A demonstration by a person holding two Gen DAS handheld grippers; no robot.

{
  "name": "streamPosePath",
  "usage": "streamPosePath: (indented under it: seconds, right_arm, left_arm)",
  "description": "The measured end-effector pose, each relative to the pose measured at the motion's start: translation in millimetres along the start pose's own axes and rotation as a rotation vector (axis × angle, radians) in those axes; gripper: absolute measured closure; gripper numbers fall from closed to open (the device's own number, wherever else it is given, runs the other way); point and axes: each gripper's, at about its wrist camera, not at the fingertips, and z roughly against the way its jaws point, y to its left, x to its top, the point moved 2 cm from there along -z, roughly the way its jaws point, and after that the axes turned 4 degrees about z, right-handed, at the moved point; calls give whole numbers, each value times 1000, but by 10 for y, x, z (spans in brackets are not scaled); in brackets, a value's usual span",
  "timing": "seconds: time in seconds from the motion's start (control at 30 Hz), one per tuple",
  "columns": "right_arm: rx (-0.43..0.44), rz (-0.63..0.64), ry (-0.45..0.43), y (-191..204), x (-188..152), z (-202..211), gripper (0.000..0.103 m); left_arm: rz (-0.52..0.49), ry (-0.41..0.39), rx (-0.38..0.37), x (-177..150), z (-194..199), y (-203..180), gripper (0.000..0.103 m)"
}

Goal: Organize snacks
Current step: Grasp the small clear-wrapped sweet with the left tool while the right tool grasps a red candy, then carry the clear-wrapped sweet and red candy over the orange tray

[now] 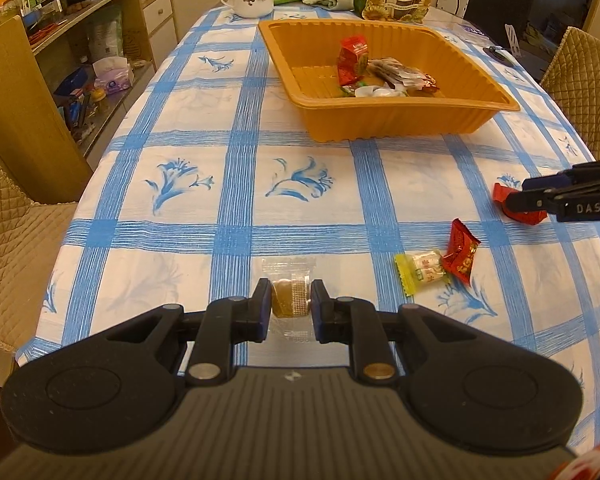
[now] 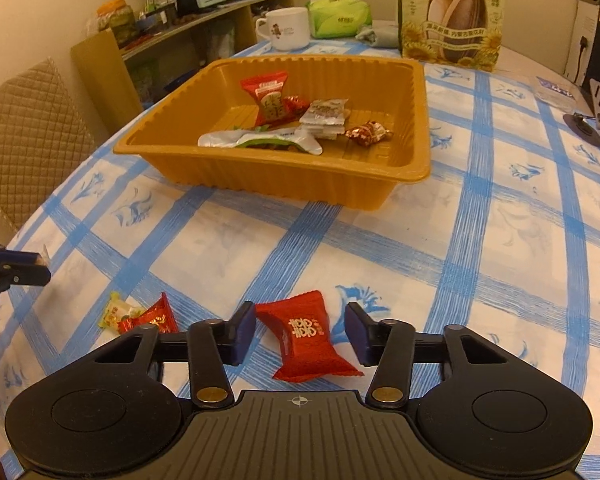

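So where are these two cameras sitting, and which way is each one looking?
Left wrist view: rides the left gripper, looking down over the checked tablecloth; its fingers clamp a clear-wrapped brown snack.
Right wrist view: rides the right gripper; its fingers straddle a red wrapped candy.
Shared: the orange plastic tray, and each gripper shows in the other's view.

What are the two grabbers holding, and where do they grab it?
The left gripper pinches the clear-wrapped brown snack across its middle. The right gripper straddles the red candy without gripping yet.
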Motion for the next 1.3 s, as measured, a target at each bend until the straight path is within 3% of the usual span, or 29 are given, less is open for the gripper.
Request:
streamPosePath:
  seconds: [0.23,0.57,0.87,1.3]
  right_arm:
    - [-2,12,12,26,-50,26,79]
    - [-8,-37,-72,-48,6,427,80]
    - [-28,-68,-193,-173,382,814,80]
    - [-28,-66,-259,-159,943,708,80]
  left_arm:
    - [-5,-8,-3,14,25,-22,85]
    - [-14,-60,-22,169,177,-53,85]
    - [-38,-146,-51,584,296,-102,85]
    - [-110,-232,-84,1324,151,-322,85]
